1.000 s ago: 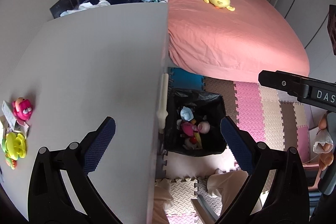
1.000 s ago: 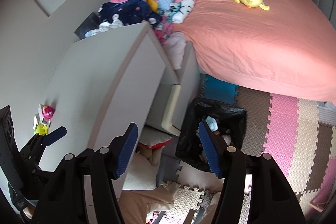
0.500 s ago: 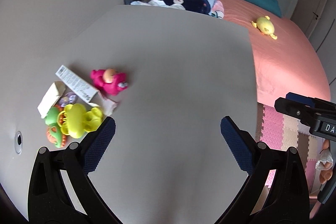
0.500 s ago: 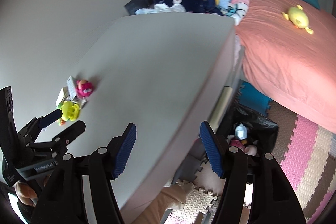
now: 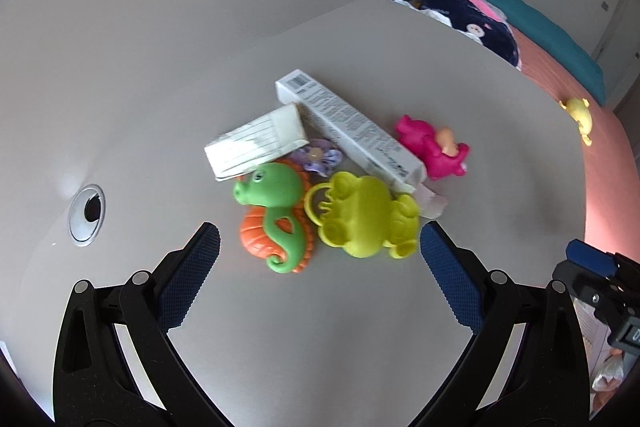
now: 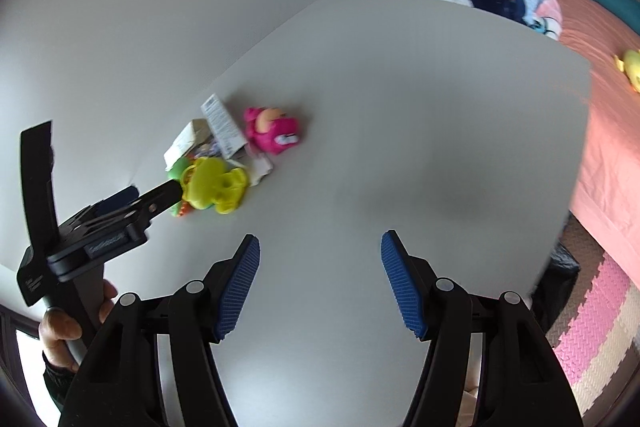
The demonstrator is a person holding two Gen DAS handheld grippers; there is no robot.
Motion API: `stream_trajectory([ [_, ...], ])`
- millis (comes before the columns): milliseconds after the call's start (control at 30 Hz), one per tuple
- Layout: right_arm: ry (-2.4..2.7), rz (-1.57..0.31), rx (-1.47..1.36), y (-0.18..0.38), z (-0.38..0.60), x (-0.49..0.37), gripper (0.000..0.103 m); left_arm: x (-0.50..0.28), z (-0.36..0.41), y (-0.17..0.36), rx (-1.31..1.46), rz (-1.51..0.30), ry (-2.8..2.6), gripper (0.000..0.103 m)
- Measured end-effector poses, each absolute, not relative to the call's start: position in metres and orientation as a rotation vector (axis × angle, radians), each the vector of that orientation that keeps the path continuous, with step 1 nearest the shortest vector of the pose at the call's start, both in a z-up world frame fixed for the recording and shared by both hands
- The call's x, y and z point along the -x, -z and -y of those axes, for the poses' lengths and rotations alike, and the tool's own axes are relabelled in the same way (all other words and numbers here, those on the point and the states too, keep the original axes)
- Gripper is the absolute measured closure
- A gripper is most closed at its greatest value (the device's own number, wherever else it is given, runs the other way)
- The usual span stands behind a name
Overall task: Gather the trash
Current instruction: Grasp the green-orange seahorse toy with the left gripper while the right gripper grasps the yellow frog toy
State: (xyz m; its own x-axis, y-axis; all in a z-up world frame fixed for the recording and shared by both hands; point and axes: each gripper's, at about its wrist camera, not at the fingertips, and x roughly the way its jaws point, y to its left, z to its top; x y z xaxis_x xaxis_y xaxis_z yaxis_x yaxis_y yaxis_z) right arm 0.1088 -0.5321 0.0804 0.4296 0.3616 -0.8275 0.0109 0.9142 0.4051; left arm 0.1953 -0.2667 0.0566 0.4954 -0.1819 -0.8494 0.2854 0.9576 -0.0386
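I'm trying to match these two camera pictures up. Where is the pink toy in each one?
Left wrist view: the pink toy lies right of centre on the desk, at the right end of the long box.
Right wrist view: it lies left of centre, right of the same box.
Shared landmark: the yellow toy, just in front of it.

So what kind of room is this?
Most likely a child's bedroom. There is a bed with a pink sheet, a foam puzzle mat on the floor, and a grey desk with toys such as a green seahorse on it.
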Motion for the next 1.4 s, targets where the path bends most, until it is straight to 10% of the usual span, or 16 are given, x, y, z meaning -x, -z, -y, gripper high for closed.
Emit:
stream_trajectory([
  [833, -0.340, -1.192, -0.446, -0.047, 0.425, -0.171, 0.039, -0.234, 0.198, -0.015, -0.040, -1.102, 0.238, 0.006],
  [1133, -0.478, -1.191, -0.535, -0.037, 0.421, -0.200, 0.072, -0.237, 0.205, -0.013, -0.091, -1.055, 0.221, 0.006],
  [1200, -0.503, -1.181, -0.528, -0.040, 0.421, -0.202, 0.093, -0.236, 0.205, -0.014, -0.091, -1.029, 0.208, 0.014],
  [1400, -0.539, -1.208, -0.485, -0.050, 0.429, -0.201, 0.092, -0.242, 0.220, -0.021, -0.140, -1.025, 0.212, 0.051],
])
